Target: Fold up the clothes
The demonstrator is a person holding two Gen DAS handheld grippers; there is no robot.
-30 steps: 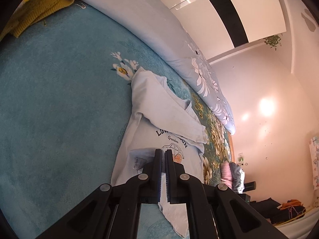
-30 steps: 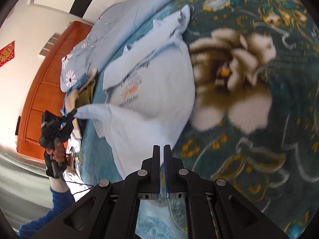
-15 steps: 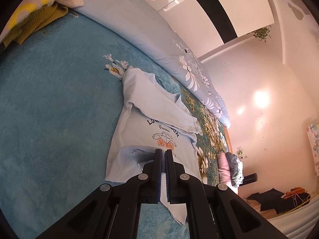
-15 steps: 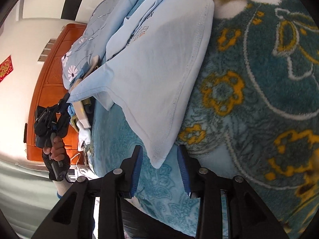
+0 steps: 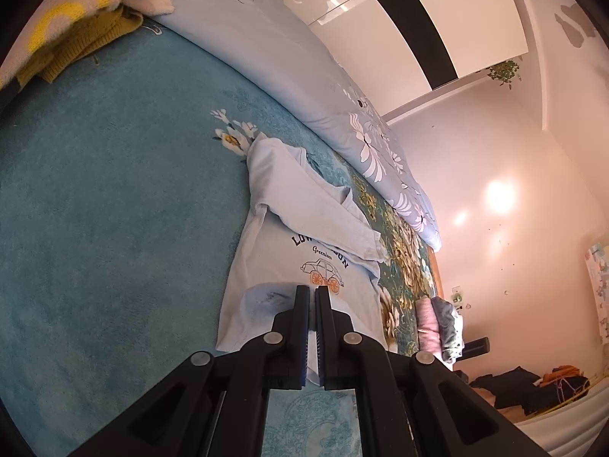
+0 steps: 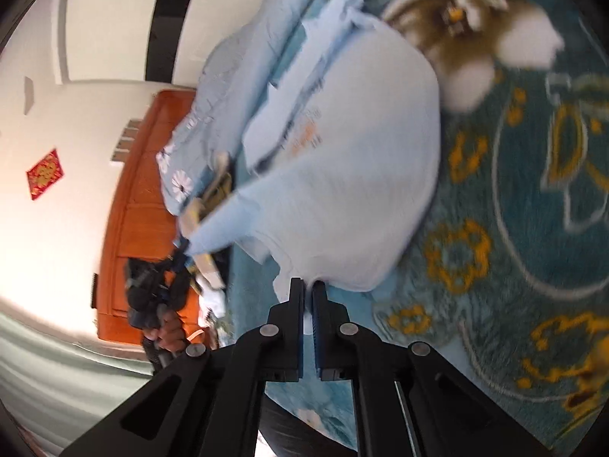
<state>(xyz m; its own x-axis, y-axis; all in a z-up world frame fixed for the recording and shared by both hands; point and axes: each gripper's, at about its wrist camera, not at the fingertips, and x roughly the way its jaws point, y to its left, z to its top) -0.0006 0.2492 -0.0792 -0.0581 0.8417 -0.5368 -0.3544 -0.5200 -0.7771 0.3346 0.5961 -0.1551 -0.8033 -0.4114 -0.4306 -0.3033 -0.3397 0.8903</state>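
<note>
Light-blue t-shirt (image 5: 297, 266) lies on the teal floral blanket (image 5: 114, 209) covering the bed, print side up: dark lettering and a small car graphic with orange wheels. One sleeve is folded across the chest, partly covering the lettering. Left gripper (image 5: 311, 297) is clamped on the shirt's bottom hem; fabric runs between the closed fingers and a corner of the hem is pulled up off the blanket toward it. From the right wrist view the same corner stretches out in a taut point to the left gripper (image 6: 179, 262), held by the person's hand (image 6: 167, 333). Right gripper (image 6: 307, 285) is closed on the other end of the hem; the shirt (image 6: 342, 190) edge meets its fingertips and pale cloth shows in the narrow gap between the pads. That view is motion-blurred, so fine detail is poor. Pale-blue duvet (image 5: 304, 76) with white flowers runs along the far side of the blanket, near the shirt's collar. Mustard knit garment (image 5: 76, 45) is heaped at the far corner of the bed, well apart from the shirt. Orange wooden door (image 6: 133, 209) sits behind the left gripper.
</note>
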